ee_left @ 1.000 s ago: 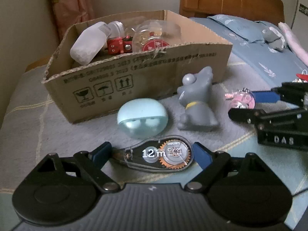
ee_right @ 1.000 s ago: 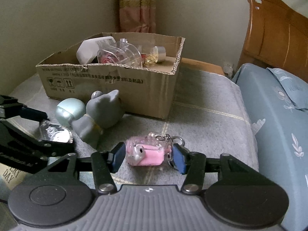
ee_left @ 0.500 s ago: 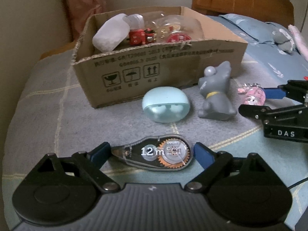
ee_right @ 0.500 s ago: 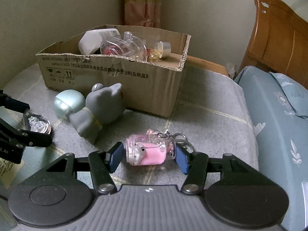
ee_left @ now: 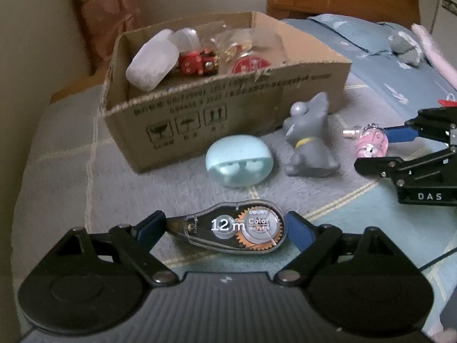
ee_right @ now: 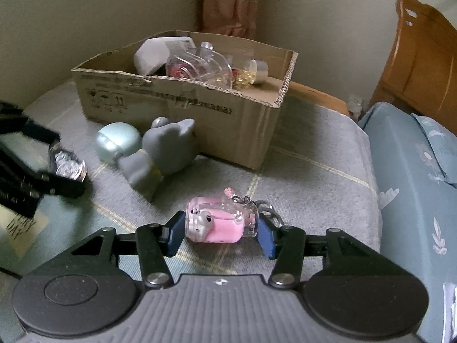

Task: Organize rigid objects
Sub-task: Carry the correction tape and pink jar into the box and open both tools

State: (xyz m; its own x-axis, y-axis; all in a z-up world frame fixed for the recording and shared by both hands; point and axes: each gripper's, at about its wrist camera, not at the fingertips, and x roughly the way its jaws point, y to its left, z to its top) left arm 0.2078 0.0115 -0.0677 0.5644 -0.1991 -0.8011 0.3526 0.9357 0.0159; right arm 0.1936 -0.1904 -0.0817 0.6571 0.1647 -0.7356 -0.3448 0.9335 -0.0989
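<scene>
My left gripper [ee_left: 225,228] is shut on a clear correction tape dispenser [ee_left: 234,227] and holds it above the grey blanket. My right gripper [ee_right: 220,228] is shut on a pink bottle keychain [ee_right: 217,221], also held above the blanket; it shows in the left wrist view [ee_left: 371,144]. A cardboard box [ee_left: 228,105] stands ahead, holding a white bottle [ee_left: 151,63], a red toy [ee_left: 198,61] and clear items. A light-blue earbud case [ee_left: 238,164] and a grey mouse figure [ee_left: 310,140] lie in front of the box.
A grey blanket [ee_right: 314,177] covers the surface. A blue quilt [ee_right: 414,171] lies to the right, below a wooden headboard [ee_right: 422,57]. A wall and a pink curtain [ee_right: 231,3] stand behind the box. A printed paper [ee_right: 20,225] lies at the left.
Both grippers have risen with their objects and swung a little; the box and the loose items now sit lower and further right in the left view.
</scene>
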